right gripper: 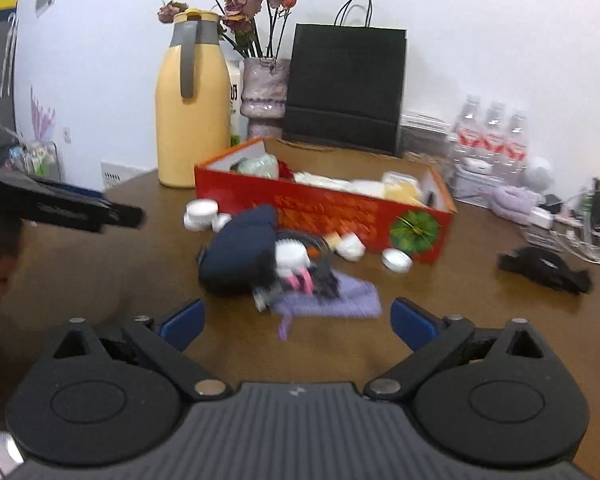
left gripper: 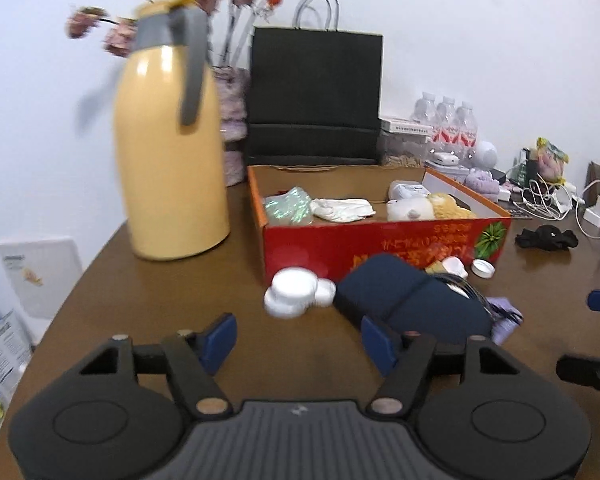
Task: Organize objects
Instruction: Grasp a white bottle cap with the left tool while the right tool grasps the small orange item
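Observation:
A red cardboard box (left gripper: pixel 380 244) (right gripper: pixel 332 208) stands open on the brown table with soft toys and small items inside. In front of it lie a dark blue pouch (left gripper: pixel 408 300) (right gripper: pixel 240 252), white jars (left gripper: pixel 292 292) (right gripper: pixel 200 212), white caps (right gripper: pixel 396 260) and a lilac cloth (right gripper: pixel 332 300) with small items on it. My left gripper (left gripper: pixel 298 338) is open and empty, just short of the pouch and jars. My right gripper (right gripper: pixel 298 322) is open and empty, just short of the lilac cloth.
A yellow thermos jug (left gripper: pixel 168 136) (right gripper: pixel 192 100) stands left of the box. A vase of dried flowers (right gripper: pixel 264 84), a black paper bag (left gripper: pixel 316 96) and water bottles (right gripper: pixel 492 136) line the wall. A black cloth (right gripper: pixel 544 268) and cables (left gripper: pixel 548 200) lie at right.

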